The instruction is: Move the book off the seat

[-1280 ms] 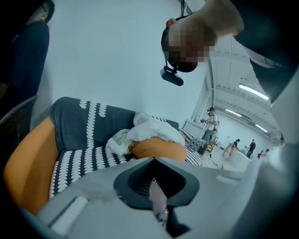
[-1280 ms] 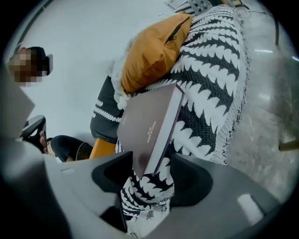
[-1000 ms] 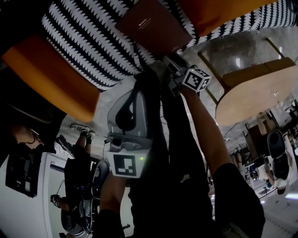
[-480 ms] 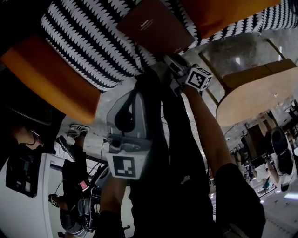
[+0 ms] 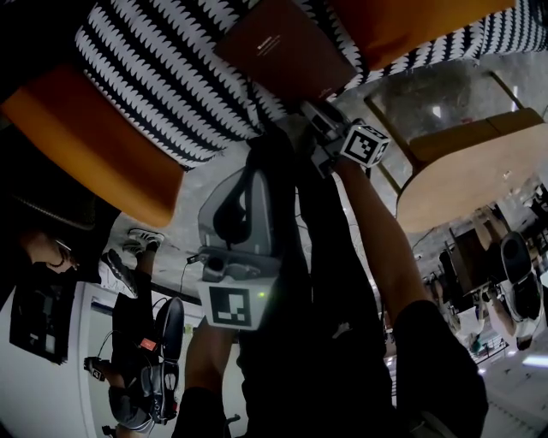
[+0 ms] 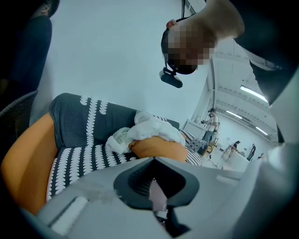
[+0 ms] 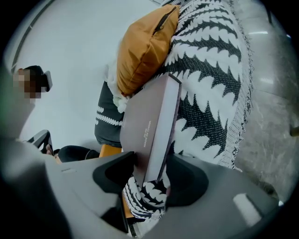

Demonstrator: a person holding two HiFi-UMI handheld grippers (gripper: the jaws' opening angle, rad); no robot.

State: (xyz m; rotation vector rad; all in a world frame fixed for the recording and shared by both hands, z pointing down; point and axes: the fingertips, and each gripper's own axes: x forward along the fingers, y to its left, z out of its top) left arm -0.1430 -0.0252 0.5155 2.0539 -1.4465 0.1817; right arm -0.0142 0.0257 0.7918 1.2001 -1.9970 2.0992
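Black-and-white woven seat (image 5: 163, 77) with the brown book (image 5: 287, 47) lying on it at the frame's top: nothing has been moved off yet.
The right gripper (image 5: 315, 109) straddles the book's near edge, its jaws wide and just closing, pads not visibly pressing. Gripping, lifting and carrying off remain. At lower centre, the left gripper (image 5: 248, 171) hangs back, closed and empty.

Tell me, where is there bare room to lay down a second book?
The patterned seat is bare between the book and the orange cushion at the head view's left. The wooden table looks bare too. Past the book it is crowded: another cushion lies right beside it.
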